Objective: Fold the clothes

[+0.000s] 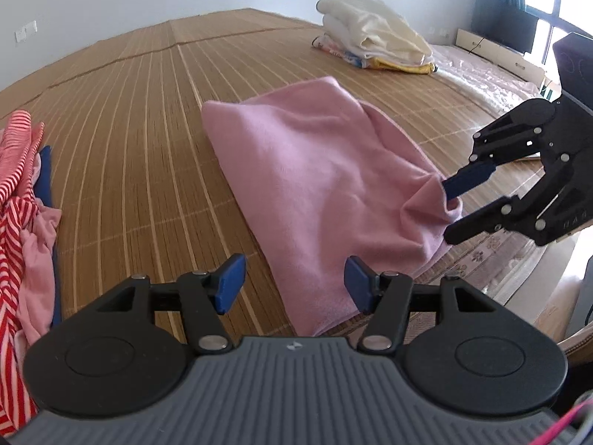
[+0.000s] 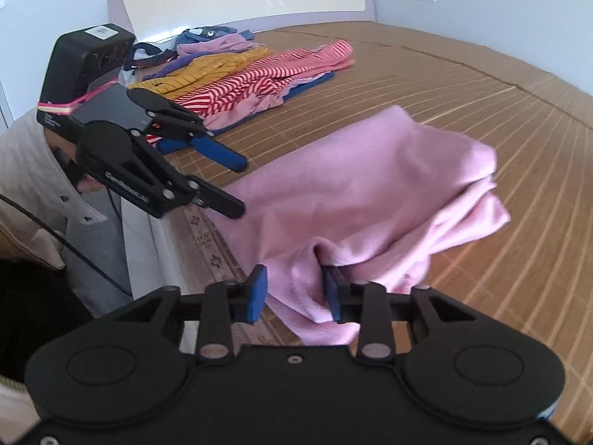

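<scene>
Pink towel [image 1: 315,170], partly folded, spread on bamboo mat [image 1: 141,118] over bed. Right hand-held gripper [image 1: 454,209] wide apart astride a bunched corner (one pad tucked into the fold), not clenched. Left hand-held gripper [image 1: 294,283] released, hovering at near edge. Probably mid-fold; next, pinching that corner and carrying it across.

A plain pale-pink fleece garment [image 1: 318,170] lies on a tan bamboo bed mat [image 1: 129,148] lined with lighter stripes. Toward the mat's headboard edge, a red-and-white striped top [image 2: 267,78] lies beside a mustard-yellow striped one [image 2: 207,70]. At another edge sits a cream folded blanket stack [image 1: 374,33]. Both black grippers carry blue pads [image 1: 229,282].
</scene>
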A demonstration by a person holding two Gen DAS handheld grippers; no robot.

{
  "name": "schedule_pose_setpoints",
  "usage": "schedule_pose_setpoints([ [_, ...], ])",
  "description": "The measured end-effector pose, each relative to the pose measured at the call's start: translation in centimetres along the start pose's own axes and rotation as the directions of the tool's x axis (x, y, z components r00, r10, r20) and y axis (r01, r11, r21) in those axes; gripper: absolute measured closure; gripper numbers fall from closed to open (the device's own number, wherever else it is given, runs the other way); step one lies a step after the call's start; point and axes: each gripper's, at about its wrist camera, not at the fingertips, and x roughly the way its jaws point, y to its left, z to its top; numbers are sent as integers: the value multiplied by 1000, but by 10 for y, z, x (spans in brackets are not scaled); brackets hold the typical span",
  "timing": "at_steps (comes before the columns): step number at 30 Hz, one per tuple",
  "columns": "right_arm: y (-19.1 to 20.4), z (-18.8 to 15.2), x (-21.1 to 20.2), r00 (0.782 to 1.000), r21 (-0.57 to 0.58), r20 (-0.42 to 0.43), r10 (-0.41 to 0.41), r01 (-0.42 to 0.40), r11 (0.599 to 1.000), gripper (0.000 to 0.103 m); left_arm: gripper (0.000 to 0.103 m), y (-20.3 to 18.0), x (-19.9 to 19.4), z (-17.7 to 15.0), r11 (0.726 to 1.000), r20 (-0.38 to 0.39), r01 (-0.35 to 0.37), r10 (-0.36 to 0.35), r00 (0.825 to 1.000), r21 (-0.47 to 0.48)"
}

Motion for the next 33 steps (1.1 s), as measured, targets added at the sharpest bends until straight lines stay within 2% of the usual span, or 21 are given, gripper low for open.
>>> schedule_pose_setpoints([
  [1, -1, 1, 2, 1000, 16, 0, 6, -6, 1000, 97, 38, 0, 2, -1, 1000, -3, -1, 1, 1000, -2],
  [4, -12, -2, -7, 997, 67, 45, 68, -70, 995, 98, 38, 1, 7, -3, 1000, -16, -17, 17, 1000, -6],
  [7, -23, -8, -26, 994, 79, 64, 90, -95, 992, 98, 38, 7, 9, -6, 999, -28, -35, 35, 999, -24],
  [12, -17, -21, -15, 996, 63, -61, 67, -63, 996, 98, 33, 19, 10, -8, 998, -32, -25, 23, 999, -61],
  [16, -17, -20, -17, 995, 62, -72, 66, -62, 996, 97, 33, 18, 8, -9, 998, -32, -23, 21, 999, -57],
  [18, -16, -20, -21, 994, 26, -95, 45, -42, 999, 96, 33, 18, 6, -9, 998, -30, -21, 20, 999, -57],
  [21, -16, -20, -37, 996, -24, -85, 7, -9, 1000, 90, 33, 18, -1, -8, 998, -21, -31, 30, 999, -51],
  [26, -20, -8, -57, 994, 3, 88, -69, 69, 998, 88, 33, 16, -13, 1, 999, 31, -12, 13, 999, -48],
  [28, -21, 0, -46, 988, 34, 145, -47, 42, 999, 88, 33, 13, -13, 6, 999, 47, 8, -5, 999, -49],
  [29, -20, 3, -36, 988, 38, 151, -19, 14, 999, 88, 33, 9, -10, 8, 999, 43, 13, -11, 999, -41],
  [33, -12, 10, 0, 996, -18, 85, 33, -32, 999, 88, 33, -2, 4, 11, 1000, 9, 15, -15, 1000, -8],
])
